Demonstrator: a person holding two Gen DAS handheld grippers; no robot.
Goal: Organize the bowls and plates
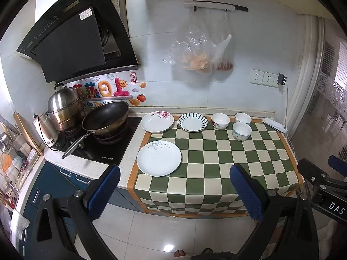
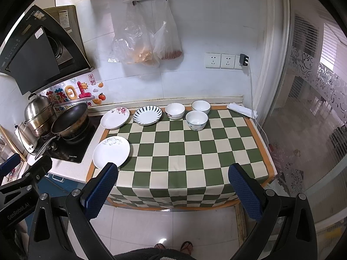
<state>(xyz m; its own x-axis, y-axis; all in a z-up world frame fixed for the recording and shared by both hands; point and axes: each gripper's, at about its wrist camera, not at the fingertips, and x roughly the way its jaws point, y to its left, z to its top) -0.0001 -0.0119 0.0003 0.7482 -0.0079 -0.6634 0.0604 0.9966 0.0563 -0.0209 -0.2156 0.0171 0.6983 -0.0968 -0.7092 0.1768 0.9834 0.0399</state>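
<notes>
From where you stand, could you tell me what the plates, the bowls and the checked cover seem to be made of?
The nearest plate and the striped plate look like glazed ceramic: glossy white with printed patterns. The front bowl looks the same, smooth and shiny. The checked cover seems to be vinyl or oilcloth, since it has a slight sheen and folds stiffly over the edge, though fabric is possible.

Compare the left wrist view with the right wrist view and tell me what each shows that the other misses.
Only the left wrist view shows the shelf of jars left of the stove. Only the right wrist view shows the frosted glass door at length. Both show three plates, three bowls on the checkered cloth, the wok, and both grippers open: left, right.
</notes>
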